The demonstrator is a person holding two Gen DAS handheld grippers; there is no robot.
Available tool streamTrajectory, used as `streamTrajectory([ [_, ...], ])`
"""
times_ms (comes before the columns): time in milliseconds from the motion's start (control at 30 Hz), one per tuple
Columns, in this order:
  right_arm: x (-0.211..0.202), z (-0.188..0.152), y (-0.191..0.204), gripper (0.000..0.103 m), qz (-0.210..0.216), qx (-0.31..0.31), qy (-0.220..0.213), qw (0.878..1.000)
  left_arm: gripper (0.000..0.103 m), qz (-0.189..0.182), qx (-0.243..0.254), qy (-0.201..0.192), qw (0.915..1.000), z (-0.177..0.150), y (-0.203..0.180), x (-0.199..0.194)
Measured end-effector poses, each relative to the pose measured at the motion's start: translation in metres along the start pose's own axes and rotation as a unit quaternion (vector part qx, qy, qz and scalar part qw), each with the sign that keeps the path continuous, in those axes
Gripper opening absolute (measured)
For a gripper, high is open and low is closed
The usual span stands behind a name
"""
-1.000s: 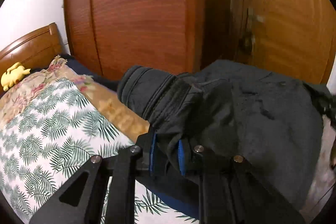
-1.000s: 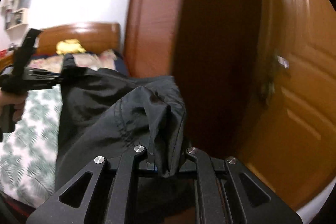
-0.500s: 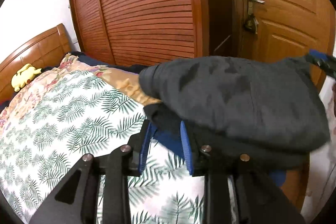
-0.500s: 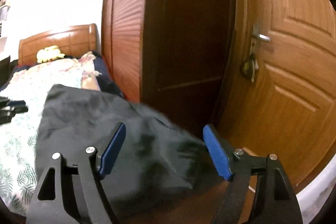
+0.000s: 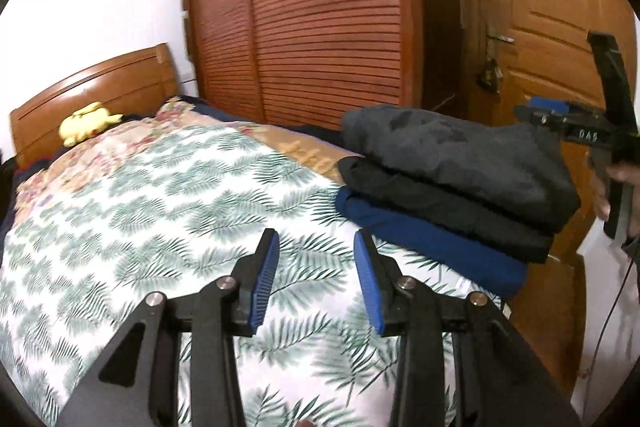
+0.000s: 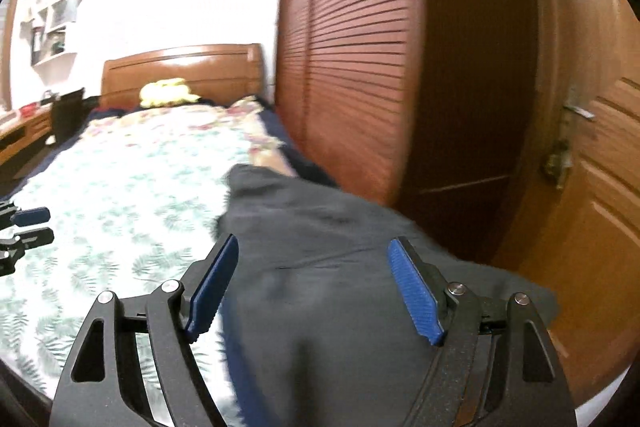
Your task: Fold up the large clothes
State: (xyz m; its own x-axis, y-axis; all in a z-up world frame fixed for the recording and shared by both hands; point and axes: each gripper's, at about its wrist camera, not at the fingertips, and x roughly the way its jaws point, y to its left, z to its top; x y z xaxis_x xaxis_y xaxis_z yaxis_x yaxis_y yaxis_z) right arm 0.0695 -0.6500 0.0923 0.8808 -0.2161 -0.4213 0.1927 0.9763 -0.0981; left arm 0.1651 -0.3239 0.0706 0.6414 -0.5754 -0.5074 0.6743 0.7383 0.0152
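A folded dark grey garment (image 5: 460,155) lies on top of a stack at the bed's right edge, over a black piece (image 5: 432,199) and a navy blue one (image 5: 432,247). My left gripper (image 5: 316,239) hovers over the leaf-print bedspread (image 5: 160,211), left of the stack. Its jaws are opening and nothing is between them. My right gripper (image 6: 313,247) stands wide open just above the grey garment (image 6: 320,227), its pads clear of the cloth. A hand holds the right gripper (image 5: 536,113) beside the stack. The left gripper (image 6: 44,227) shows at the left edge of the right wrist view.
A louvred wooden wardrobe (image 5: 320,19) and a wooden door (image 5: 560,39) stand close behind the stack. The wooden headboard (image 5: 100,83) has a yellow plush toy (image 5: 86,121) in front of it. A desk (image 6: 24,131) and wall shelves (image 6: 52,19) lie at the far left.
Both grippers let go of the dark grey garment, which now lies flat on the stack. The left gripper pulled back to the left; the right one opened wide and drew back.
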Motion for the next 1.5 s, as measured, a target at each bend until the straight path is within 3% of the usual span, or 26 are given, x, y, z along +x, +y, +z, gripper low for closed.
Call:
streamTrajectory([
  [333,0.027,-0.017,0.135,0.089,0.098,-0.019,0.019,0.995,0.037,0.097,-0.052,0.005,0.9939,-0.06,0.065,-0.062],
  [733,0.029,-0.063,0.285,0.089,0.168,-0.031,0.039,0.985,0.038,0.198,-0.113,0.028,0.9732,-0.157,0.124,-0.124],
  [1067,0.015,-0.084,0.359,0.089,0.199,-0.044,0.045,0.978,0.038,0.246,-0.164,0.025,0.9549,-0.197,0.161,-0.173],
  [1500,-0.052,-0.057,0.394,0.089,0.233,-0.043,-0.028,0.971,0.038,0.278,-0.189,-0.018,0.9416,-0.193,0.175,-0.238],
])
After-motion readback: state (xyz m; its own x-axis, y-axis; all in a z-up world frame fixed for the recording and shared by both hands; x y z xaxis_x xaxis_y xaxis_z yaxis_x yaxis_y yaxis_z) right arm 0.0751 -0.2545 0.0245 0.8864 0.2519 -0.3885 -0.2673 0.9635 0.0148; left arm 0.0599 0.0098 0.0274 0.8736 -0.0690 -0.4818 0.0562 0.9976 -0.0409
